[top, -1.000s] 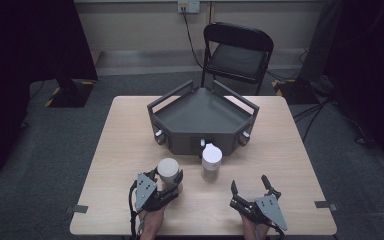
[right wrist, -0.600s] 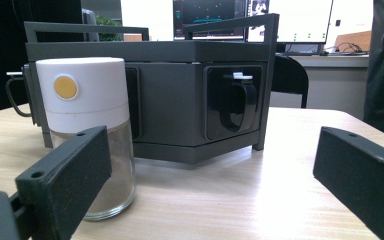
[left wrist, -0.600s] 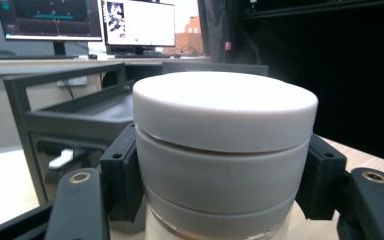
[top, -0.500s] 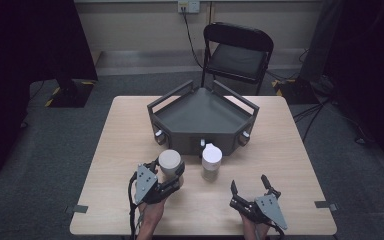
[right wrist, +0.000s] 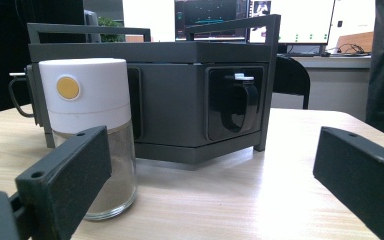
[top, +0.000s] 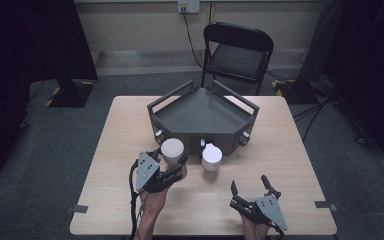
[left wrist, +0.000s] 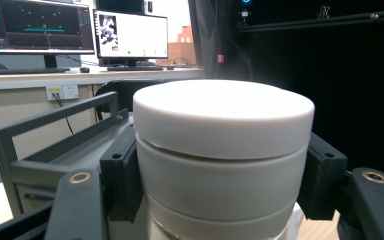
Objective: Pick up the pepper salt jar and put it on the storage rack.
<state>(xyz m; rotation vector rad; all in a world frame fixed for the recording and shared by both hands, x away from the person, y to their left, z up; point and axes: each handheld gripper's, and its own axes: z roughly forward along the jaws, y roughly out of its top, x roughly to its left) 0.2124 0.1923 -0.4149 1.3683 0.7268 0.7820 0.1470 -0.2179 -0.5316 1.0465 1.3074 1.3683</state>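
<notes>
Grey tray (top: pixel 200 117) at the far middle of the wooden table (top: pixel 300 150), many-sided, railed at the far corners, floor bare, with small latches on its near faces (right wrist: pixel 237 102). Just near of it, a glass jar (top: pixel 211 162) with a white cap and a yellow dot on the cap's side (right wrist: pixel 87 135), upright on the table, holding brownish powder in its lower part. To its left, a beige lidded tub (top: pixel 172 151), contents hidden by the lid, pinched at both sides by the left gripper (top: pixel 172 167) and held close to the tray's near-left face; seen from the left gripper view as a broad pale cylinder (left wrist: pixel 222 155) with black pads pressed to its flanks, tray rail behind. Whether clear of the table or resting on it, cannot tell. Right gripper (top: pixel 251 189) at the near right, low over the table, jaws spread wide with nothing between them, well apart from the jar. Black folding chair (top: pixel 237 52) beyond the table. Compared with a second ago: tub and left gripper carried farther from the near edge, toward the tray; jar, tray and right gripper unmoved
</notes>
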